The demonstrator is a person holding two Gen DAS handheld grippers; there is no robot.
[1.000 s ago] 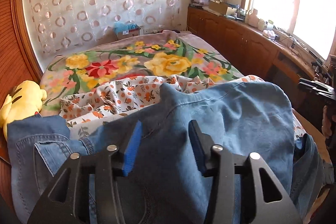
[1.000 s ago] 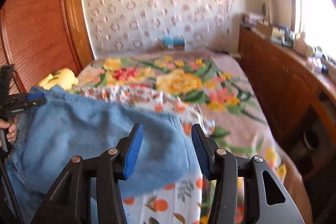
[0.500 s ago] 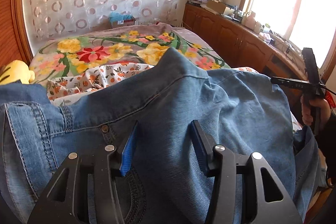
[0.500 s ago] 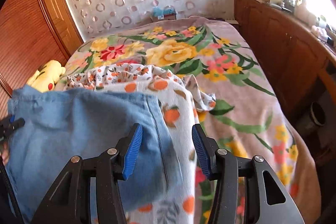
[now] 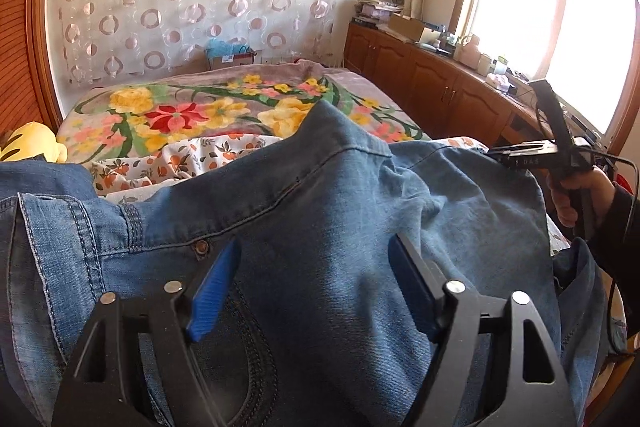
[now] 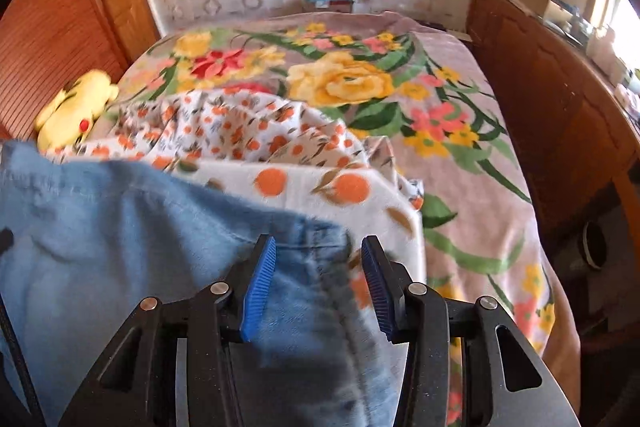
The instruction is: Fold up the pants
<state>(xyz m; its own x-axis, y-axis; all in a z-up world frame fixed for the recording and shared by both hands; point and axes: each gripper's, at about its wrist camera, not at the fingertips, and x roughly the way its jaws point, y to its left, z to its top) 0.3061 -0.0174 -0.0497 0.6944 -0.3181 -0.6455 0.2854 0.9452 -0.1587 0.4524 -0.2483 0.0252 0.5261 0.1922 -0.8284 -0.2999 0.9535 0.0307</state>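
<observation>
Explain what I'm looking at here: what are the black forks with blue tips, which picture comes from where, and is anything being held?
No robot: a person carries a two-finger gripper in each hand, each with a camera looking along its fingers. In the left wrist view, the left gripper has just been opening; it stands wide over the blue jeans, pads clear of the denim. That view also shows a hand carrying the other tool. In the right wrist view, the right gripper straddles the jeans' edge; a grip can't be confirmed. The jeans lie over an orange-print cloth on a floral blanket, with a yellow plush toy nearby.
</observation>
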